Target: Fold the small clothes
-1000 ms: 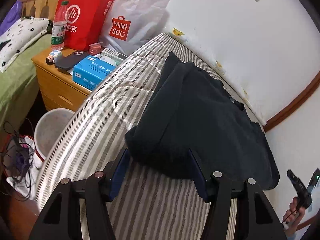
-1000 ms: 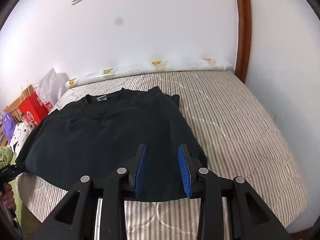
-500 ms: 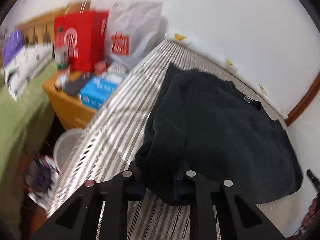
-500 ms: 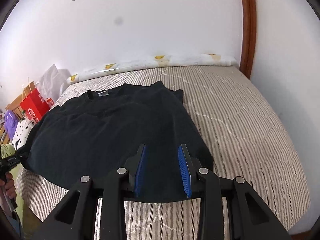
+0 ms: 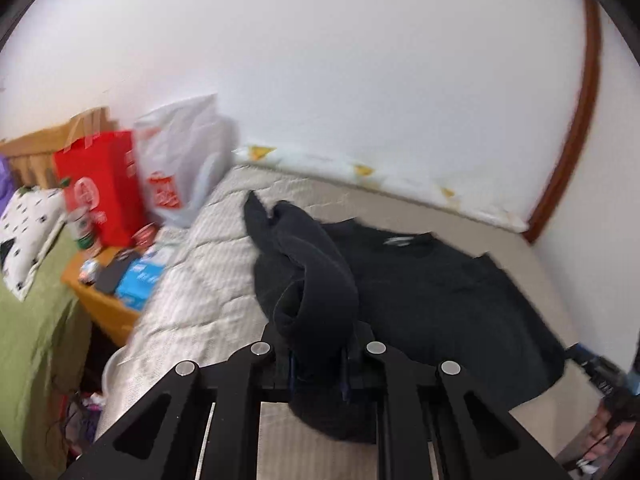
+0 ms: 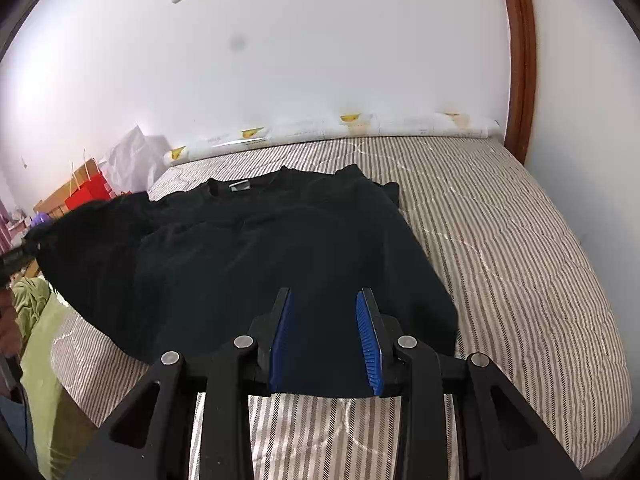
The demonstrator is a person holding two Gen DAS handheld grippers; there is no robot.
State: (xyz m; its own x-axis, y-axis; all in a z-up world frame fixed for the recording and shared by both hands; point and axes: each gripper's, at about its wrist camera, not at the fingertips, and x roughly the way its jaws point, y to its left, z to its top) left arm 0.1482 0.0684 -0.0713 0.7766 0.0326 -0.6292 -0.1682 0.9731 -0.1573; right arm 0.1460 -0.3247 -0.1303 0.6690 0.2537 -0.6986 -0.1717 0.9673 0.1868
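A black shirt [image 6: 280, 240] lies spread out on a striped mattress [image 6: 500, 248]. Its collar points toward the white wall [image 6: 320, 60], and its bottom edge is close to the near side of the bed.

The left gripper [image 5: 318, 364] has its jaws closed on a bunched-up side of the shirt. That part is lifted off the mattress and curls over in a thick roll, with a flap hanging down below the jaws. The rest of the shirt lies flat to the right of it.

The right gripper [image 6: 325, 340] has its jaws open, one on each side of the shirt's bottom edge near the right corner. I cannot tell if the pads touch the cloth.

To the right of the shirt there is a wide bare stretch of mattress, all the way to the bed's right edge and the brown wooden trim [image 6: 518, 60]. Between the collar and the wall there is a strip of bare mattress too. A long white roll [image 6: 332, 130] lies along the wall there.

On the left side there is less room. Just past the mattress edge stand a wooden nightstand [image 5: 100, 304], a red bag [image 5: 100, 184] and a white plastic bag [image 5: 180, 168].
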